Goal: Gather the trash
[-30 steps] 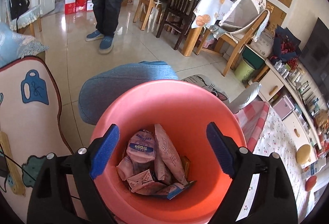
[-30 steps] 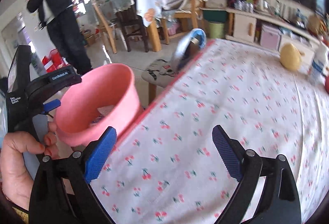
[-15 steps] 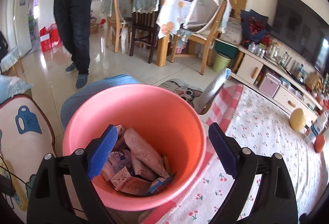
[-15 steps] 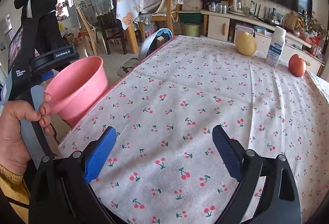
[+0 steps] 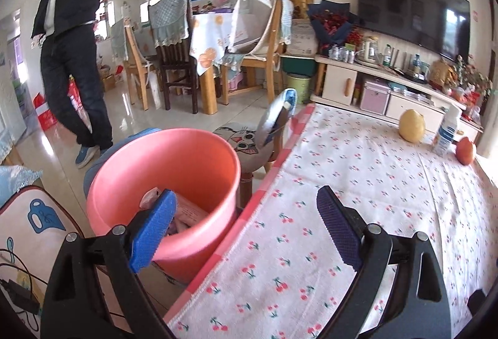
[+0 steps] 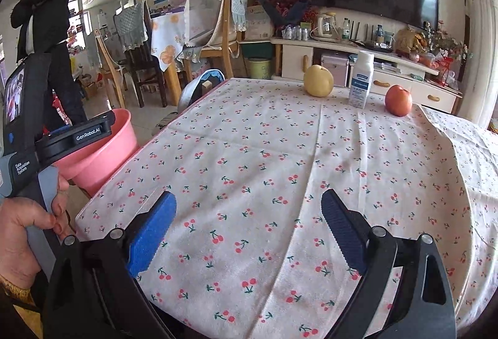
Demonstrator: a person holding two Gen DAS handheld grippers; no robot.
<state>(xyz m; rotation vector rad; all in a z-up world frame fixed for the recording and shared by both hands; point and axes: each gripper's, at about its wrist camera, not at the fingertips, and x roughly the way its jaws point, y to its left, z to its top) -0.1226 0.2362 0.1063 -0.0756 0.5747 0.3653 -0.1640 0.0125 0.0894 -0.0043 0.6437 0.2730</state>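
A pink bucket [image 5: 174, 164] stands beside the table's left edge, with several wrappers [image 5: 186, 211] inside; it also shows in the right wrist view [image 6: 102, 158]. My left gripper [image 5: 246, 230] is open and empty, over the table's near left edge next to the bucket. My right gripper [image 6: 246, 233] is open and empty, above the cherry-print tablecloth [image 6: 295, 158]. The left gripper's body [image 6: 46, 146] and the hand holding it show at the left of the right wrist view.
A yellow pear [image 6: 318, 81], a white bottle [image 6: 361, 81] and a red apple [image 6: 398, 100] stand at the table's far edge. A stool with a cat cushion [image 5: 246, 143] is beyond the bucket. A person in black [image 5: 71, 37] stands on the floor by dining chairs.
Both grippers swung right, away from the bucket toward the table. The bucket moved from centre to the left of the left wrist view. Both stayed open.
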